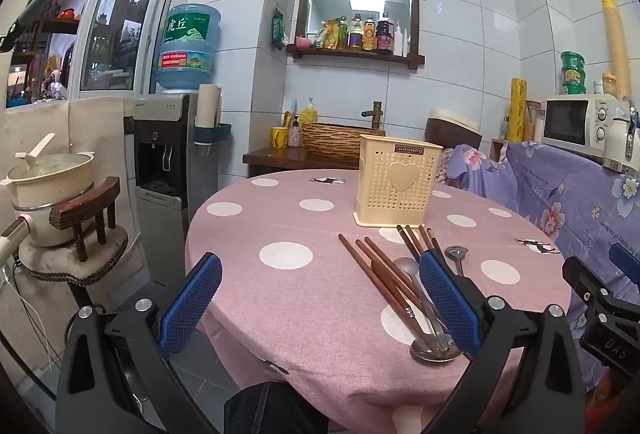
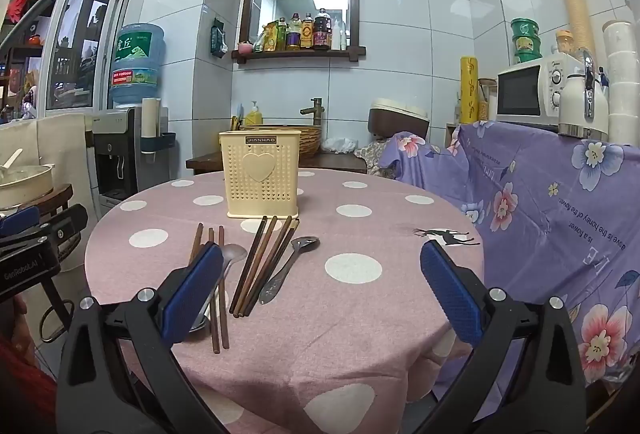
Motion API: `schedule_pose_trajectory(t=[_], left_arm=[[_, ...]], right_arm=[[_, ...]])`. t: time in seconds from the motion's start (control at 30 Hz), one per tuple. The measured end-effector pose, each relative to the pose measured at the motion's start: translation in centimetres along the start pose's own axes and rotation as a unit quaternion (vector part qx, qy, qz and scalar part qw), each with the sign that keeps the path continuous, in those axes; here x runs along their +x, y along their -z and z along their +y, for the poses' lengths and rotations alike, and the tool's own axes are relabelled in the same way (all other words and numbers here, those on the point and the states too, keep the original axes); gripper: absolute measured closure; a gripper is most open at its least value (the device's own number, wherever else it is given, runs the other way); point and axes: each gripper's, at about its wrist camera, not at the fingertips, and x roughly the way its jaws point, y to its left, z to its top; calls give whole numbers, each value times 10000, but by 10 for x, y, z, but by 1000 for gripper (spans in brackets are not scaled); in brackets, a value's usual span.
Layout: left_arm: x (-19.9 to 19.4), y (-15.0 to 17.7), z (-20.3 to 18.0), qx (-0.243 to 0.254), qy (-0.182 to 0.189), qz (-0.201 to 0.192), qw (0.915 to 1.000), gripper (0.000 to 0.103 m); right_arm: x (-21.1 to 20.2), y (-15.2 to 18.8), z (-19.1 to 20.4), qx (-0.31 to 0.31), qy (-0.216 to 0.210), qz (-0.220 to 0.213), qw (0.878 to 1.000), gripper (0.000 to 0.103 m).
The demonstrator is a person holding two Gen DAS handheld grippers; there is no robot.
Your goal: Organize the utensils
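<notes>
A cream perforated utensil holder with a heart on its front stands upright near the middle of the round pink polka-dot table. In front of it lie loose brown chopsticks, in one reddish group and one darker group, and two metal spoons. My left gripper hovers open at the table's near edge, with its right pad beside the chopsticks. My right gripper is open too, above the near edge, and nothing sits between its fingers.
A purple floral cloth covers a counter at the right, with a microwave on top. A water dispenser and a pot on a wooden stool stand at the left. A sink shelf is behind the table.
</notes>
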Motion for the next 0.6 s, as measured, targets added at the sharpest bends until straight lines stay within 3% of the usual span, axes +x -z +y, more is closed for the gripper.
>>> schedule_pose_trajectory(t=[0.6], left_arm=[[-1,-2,1,3,-44,-16,10000,5]], right_arm=[[-1,-1,2,-10,15,-30,10000,5]])
